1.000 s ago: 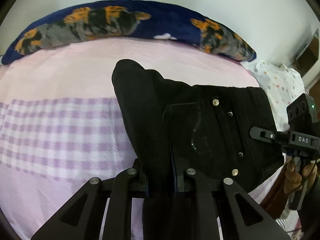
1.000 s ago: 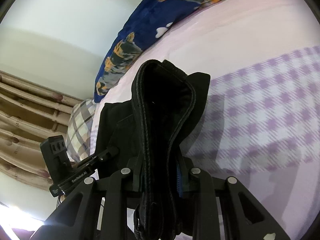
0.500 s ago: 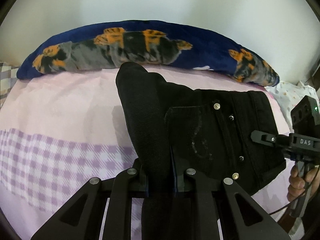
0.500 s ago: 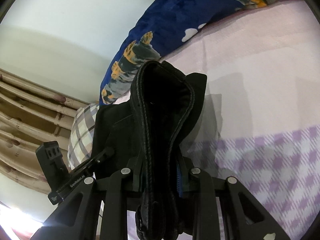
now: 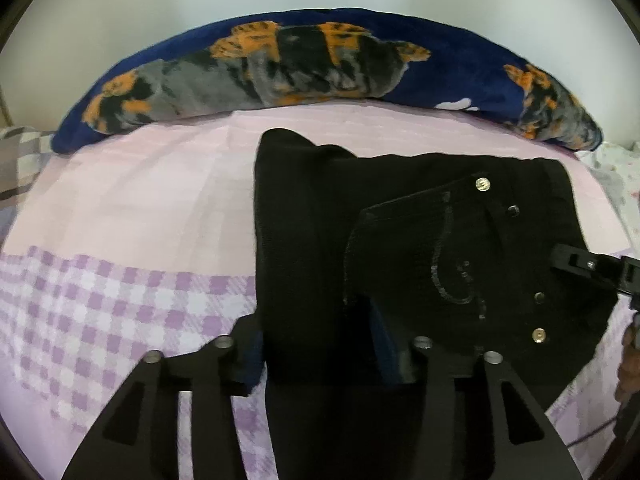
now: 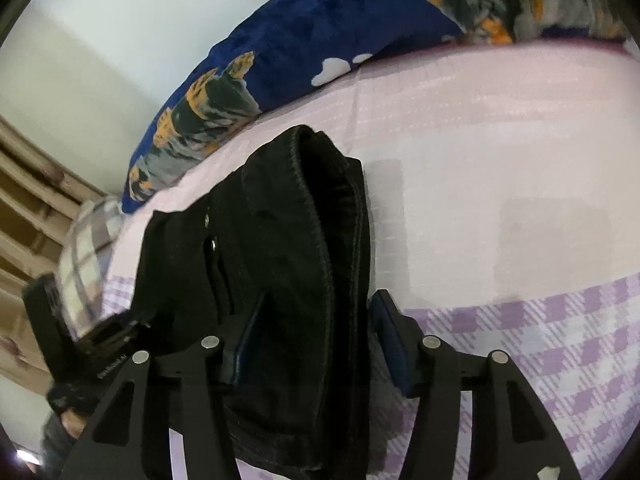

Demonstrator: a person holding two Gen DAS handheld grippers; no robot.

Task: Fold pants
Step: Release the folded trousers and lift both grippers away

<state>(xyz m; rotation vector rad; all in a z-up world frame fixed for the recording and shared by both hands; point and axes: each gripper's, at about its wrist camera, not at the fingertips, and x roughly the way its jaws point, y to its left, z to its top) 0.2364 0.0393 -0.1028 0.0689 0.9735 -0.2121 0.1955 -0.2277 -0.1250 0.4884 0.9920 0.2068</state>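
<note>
Black pants (image 5: 432, 264) with metal rivets lie bunched on the bed, back pocket up. My left gripper (image 5: 320, 356) has its fingers spread with a fold of the pants between them, no longer pinched. My right gripper (image 6: 312, 344) likewise has its jaws apart around the pants' waistband edge (image 6: 320, 208). The right gripper's body (image 5: 592, 268) shows at the right edge of the left wrist view; the left gripper's body (image 6: 80, 336) shows at the left of the right wrist view.
A bed sheet (image 5: 120, 216), pink with a purple check band, covers the bed. A long navy pillow (image 5: 280, 64) with orange and grey print lies along the far wall. A plaid pillow (image 6: 88, 248) and wooden slats (image 6: 24, 208) are at the left.
Both grippers moved forward toward the navy pillow and lowered the pants to the sheet. Both sets of jaws have spread apart from their earlier pinch on the fabric.
</note>
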